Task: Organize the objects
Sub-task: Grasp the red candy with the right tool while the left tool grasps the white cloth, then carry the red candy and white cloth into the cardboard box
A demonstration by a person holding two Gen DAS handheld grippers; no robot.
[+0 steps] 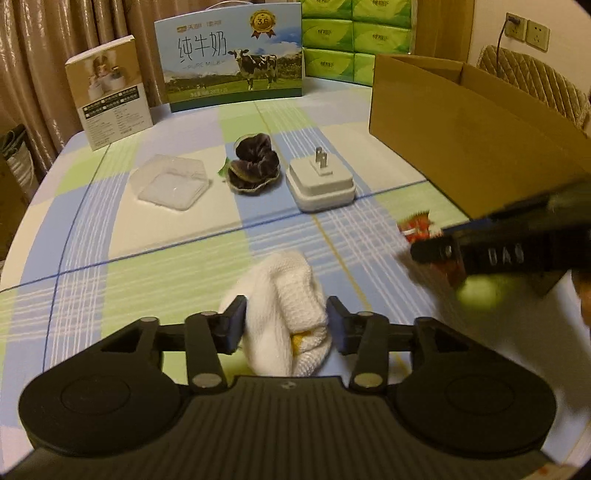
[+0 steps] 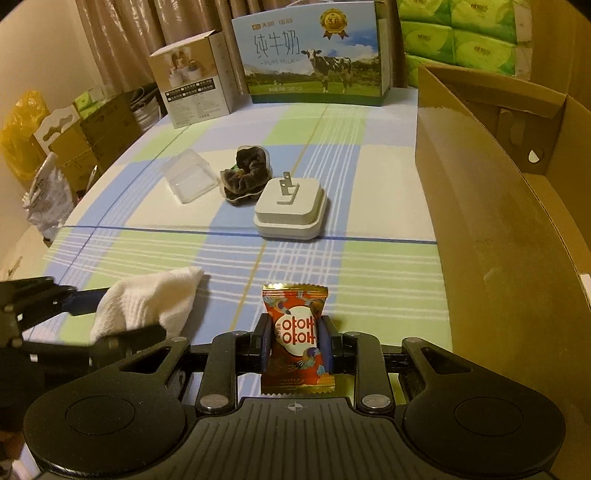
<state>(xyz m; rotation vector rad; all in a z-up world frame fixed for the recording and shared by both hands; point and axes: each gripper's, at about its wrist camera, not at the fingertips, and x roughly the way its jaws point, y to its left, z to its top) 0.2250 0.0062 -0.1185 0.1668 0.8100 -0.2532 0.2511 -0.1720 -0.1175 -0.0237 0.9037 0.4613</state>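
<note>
We are gripping a white cloth (image 1: 284,314) in the left gripper (image 1: 286,325) and a candy packet (image 2: 293,338) in the right gripper (image 2: 293,345), both above the table (image 2: 369,266); next, we judge, comes carrying them into the cardboard box (image 2: 498,221) alongside.

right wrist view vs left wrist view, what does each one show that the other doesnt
Only the right wrist view shows the snack packet's printed front clamped in the right gripper, the inside of the cardboard box, and the boxes and bags beside the table.

Only the left wrist view shows the wall sockets and the quilted chair back.

Both show the white cloth gripped by the left gripper, the charger, the dark scrunchie, the clear case and the milk carton.
</note>
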